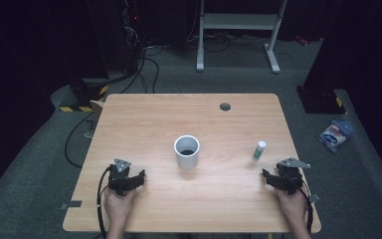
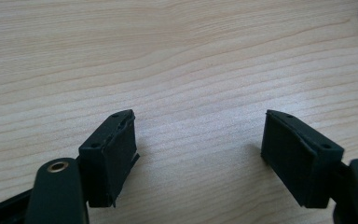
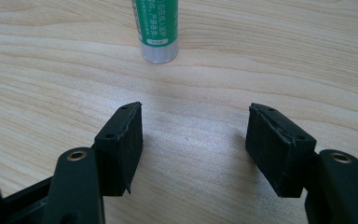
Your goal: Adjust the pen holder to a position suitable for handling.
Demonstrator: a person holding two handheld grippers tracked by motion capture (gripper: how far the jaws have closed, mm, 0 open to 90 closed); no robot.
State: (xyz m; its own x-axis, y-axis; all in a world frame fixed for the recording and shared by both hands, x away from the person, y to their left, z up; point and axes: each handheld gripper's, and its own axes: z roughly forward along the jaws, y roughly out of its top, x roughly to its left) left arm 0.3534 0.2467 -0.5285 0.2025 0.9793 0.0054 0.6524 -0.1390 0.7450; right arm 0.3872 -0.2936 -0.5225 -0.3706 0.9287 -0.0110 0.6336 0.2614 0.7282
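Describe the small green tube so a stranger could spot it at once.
Start at the wooden table and find the white cup near its middle. Toward the right tongs stands the green tube, upright and alone: slim, white-capped, far narrower than the cup.

Evenly lit tabletop (image 1: pixel 144 119) at frame centre, dark towards upper corners in high view. Soft, short shadows under black jaws. Sharp wood grain close up, mild blur along top edges.

We see a wooden table (image 1: pixel 144 119) on grey carpet (image 1: pixel 40 149); at twelve o'clock a white frame (image 1: pixel 238 22) stands against darkness.
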